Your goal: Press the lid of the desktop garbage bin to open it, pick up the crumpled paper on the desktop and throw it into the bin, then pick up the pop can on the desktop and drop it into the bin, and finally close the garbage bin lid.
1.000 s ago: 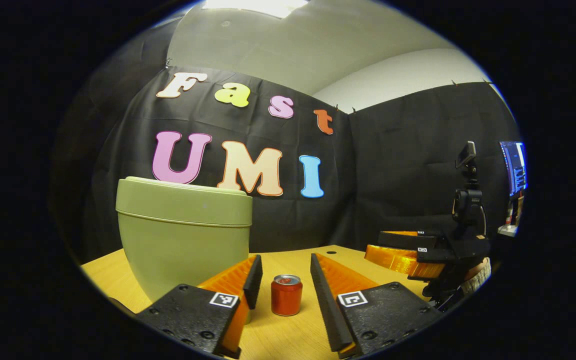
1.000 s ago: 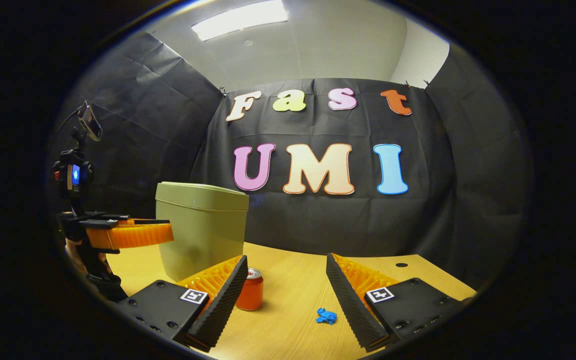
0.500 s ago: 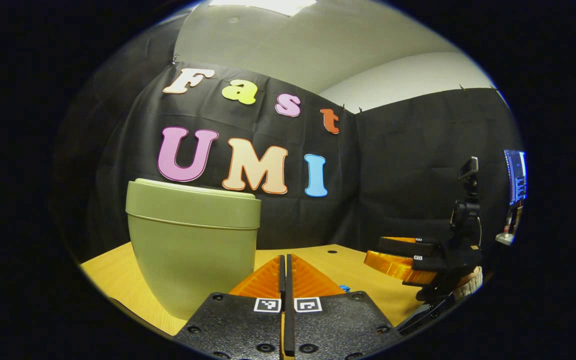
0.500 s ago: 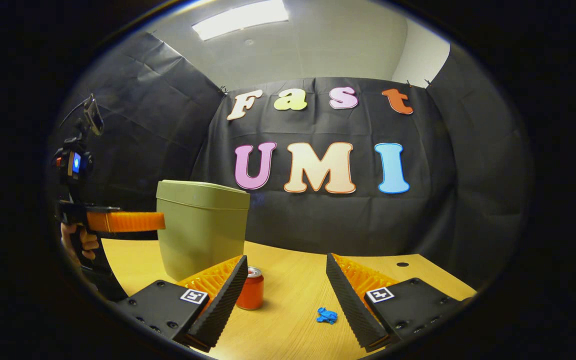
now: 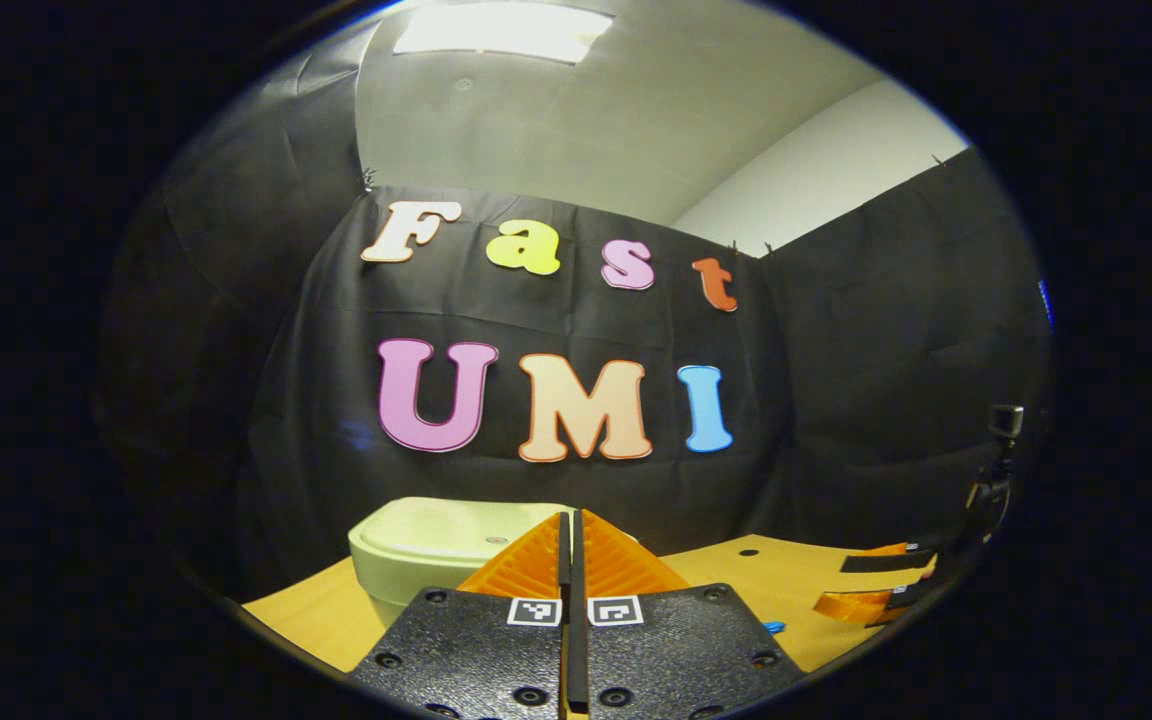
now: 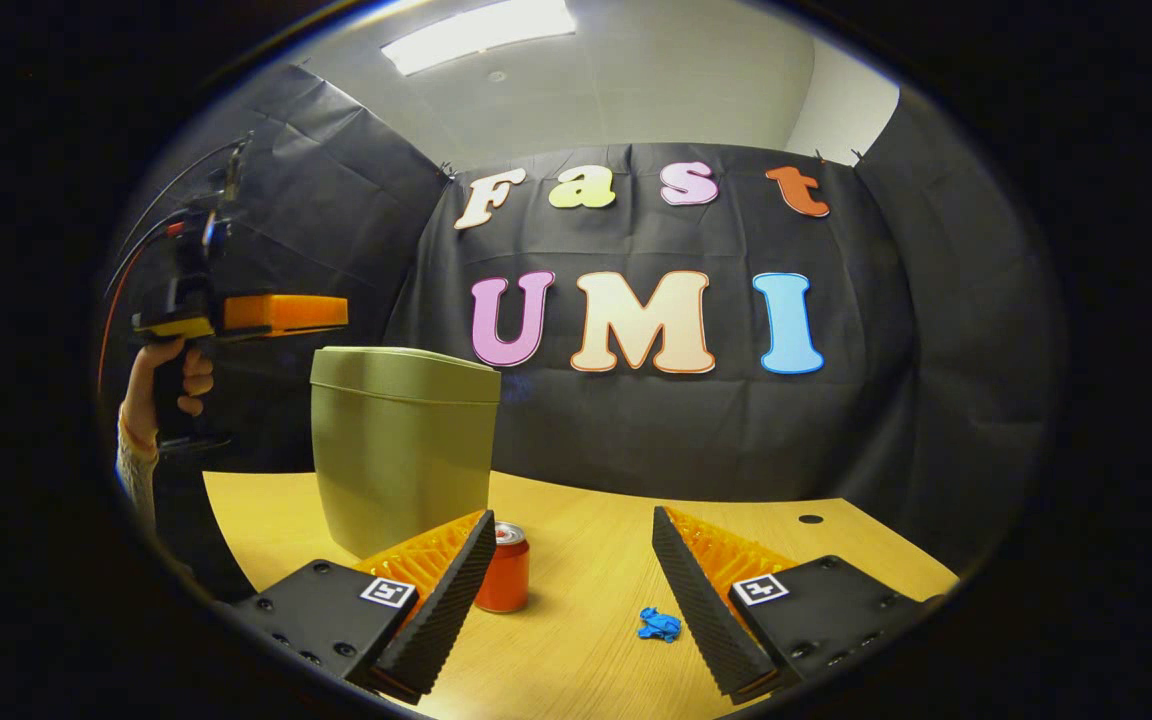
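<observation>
Left gripper (image 5: 570, 530) fingers pressed together, empty, raised above closed lid of olive-green plastic desktop bin (image 6: 401, 450); right gripper (image 6: 571, 580) wide open, empty, low over wooden table (image 6: 586, 560); red pop can (image 6: 503, 580) beside its left finger, blue crumpled paper (image 6: 658, 624) near right finger

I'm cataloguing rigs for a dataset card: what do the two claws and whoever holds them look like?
The left claw and right claw each have two wedge-shaped fingers with ribbed backs, on black screwed plates carrying square black-and-white tags. In the right gripper view, thin cables loop behind the left claw, and the hand on it wears a light knit sleeve.
</observation>
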### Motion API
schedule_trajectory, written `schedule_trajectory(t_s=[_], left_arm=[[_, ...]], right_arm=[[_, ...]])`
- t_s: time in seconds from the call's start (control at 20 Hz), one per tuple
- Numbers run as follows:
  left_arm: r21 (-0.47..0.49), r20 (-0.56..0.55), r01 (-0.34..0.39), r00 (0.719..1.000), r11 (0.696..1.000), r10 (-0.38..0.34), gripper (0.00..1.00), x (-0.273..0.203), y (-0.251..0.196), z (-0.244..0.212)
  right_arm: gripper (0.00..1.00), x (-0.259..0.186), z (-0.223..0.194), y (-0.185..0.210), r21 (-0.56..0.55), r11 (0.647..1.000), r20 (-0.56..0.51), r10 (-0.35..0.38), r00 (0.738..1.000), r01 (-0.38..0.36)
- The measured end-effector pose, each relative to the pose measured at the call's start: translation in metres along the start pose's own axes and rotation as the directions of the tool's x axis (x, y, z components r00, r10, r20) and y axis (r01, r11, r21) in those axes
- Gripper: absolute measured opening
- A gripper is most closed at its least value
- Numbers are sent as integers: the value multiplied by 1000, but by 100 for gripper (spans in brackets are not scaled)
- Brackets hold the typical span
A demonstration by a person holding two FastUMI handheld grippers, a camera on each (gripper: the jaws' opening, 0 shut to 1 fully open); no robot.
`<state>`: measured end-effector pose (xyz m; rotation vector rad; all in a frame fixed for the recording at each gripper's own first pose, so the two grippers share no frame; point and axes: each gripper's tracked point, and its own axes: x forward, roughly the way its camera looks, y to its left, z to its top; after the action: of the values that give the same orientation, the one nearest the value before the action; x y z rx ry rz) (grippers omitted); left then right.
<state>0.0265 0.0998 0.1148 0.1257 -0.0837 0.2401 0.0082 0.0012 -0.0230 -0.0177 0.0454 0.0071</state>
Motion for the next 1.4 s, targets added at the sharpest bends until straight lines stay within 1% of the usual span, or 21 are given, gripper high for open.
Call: schedule_trajectory(t_s=[0.15, 0.3, 0.5, 0.65, 0.75, 0.9, 1.0, 1.1, 1.15, 1.2, 1.4], left_arm=[[-1, -47, -15, 999, 1000, 15, 0, 16, 10, -8], [20, -97, -38, 994, 999, 40, 0, 26, 23, -22], [36, -144, -51, 988, 998, 56, 0, 29, 28, -33], [23, -174, -78, 981, 997, 80, 0, 30, 29, -38], [40, -191, -65, 979, 997, 72, 0, 30, 27, -39], [34, -210, -58, 976, 998, 63, 0, 29, 27, -40], [27, -186, -63, 980, 998, 67, 0, 31, 29, -33], [14, -149, -93, 984, 996, 94, 0, 32, 38, -22], [11, -136, -96, 986, 995, 97, 0, 33, 38, -18], [13, -128, -107, 986, 994, 107, 0, 35, 43, -16], [25, -89, -125, 988, 992, 127, 0, 39, 54, 7]], right_arm=[[99, 1, -4, -1, 7, 1000, -11, -2, 1000, 2], [99, 1, -5, -3, 19, 1000, -15, -6, 1000, 7], [99, -1, 0, -8, 18, 1000, -7, -16, 1000, 16], [99, -1, -1, -8, 17, 1000, -8, -19, 1000, 19], [99, -1, 0, -5, 23, 1000, -7, -10, 1000, 10], [99, -2, 2, 1, 21, 1000, -6, 4, 1000, -4], [99, -3, 5, 4, 12, 1000, -2, 11, 1000, -11], [99, -4, 3, 3, 1, 1000, -4, 11, 1000, -11], [100, -4, 2, 3, -2, 1000, -5, 9, 1000, -9], [99, -4, 2, 3, -2, 1000, -8, 10, 1000, -10], [99, -3, 2, 2, 3, 1000, -6, 4, 1000, -4]])
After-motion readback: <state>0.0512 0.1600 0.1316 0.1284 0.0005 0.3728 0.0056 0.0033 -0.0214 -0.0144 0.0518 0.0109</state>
